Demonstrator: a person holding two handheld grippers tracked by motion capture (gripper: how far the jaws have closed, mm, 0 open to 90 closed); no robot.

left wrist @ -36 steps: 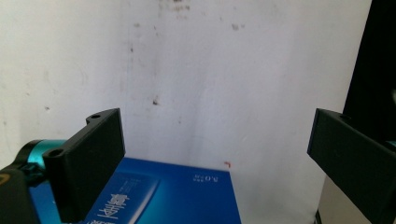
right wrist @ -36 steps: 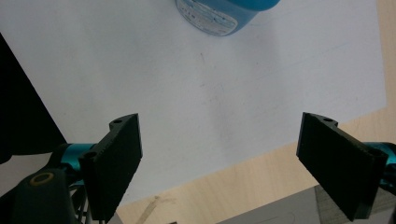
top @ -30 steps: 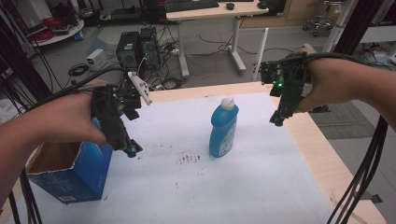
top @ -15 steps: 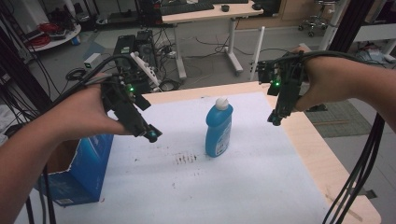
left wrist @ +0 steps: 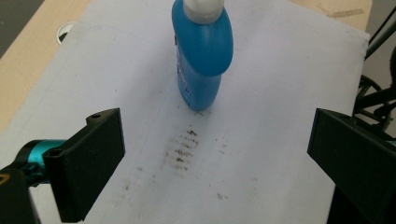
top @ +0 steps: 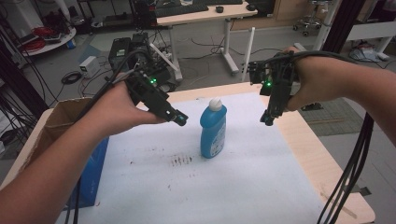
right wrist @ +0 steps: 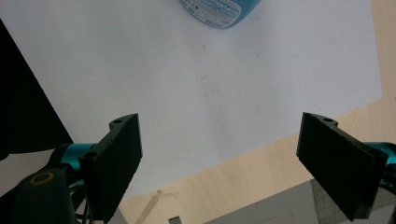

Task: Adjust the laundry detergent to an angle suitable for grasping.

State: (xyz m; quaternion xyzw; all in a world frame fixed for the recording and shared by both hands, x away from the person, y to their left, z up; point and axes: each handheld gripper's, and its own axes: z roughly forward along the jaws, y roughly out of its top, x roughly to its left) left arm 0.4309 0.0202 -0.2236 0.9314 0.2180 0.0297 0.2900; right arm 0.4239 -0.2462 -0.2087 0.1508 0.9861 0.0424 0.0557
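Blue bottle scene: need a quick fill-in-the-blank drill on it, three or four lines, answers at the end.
1. The blue bottle stands upright on the white sheet and has a ____ cap.
2. The left gripper has its jaws ____, with nothing between them.
3. Between the two grippers, left and right gripper, stands the ____.
4. At the table's left edge sits an open cardboard ____ with a blue side.

Missing words: white; open; bottle; box

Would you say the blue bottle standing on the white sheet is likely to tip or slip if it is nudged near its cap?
Probably tippy: the blue bottle stands tall on a narrow base, so a high push may topple it. Its glossy plastic looks slippery. How full or heavy it is cannot be told.
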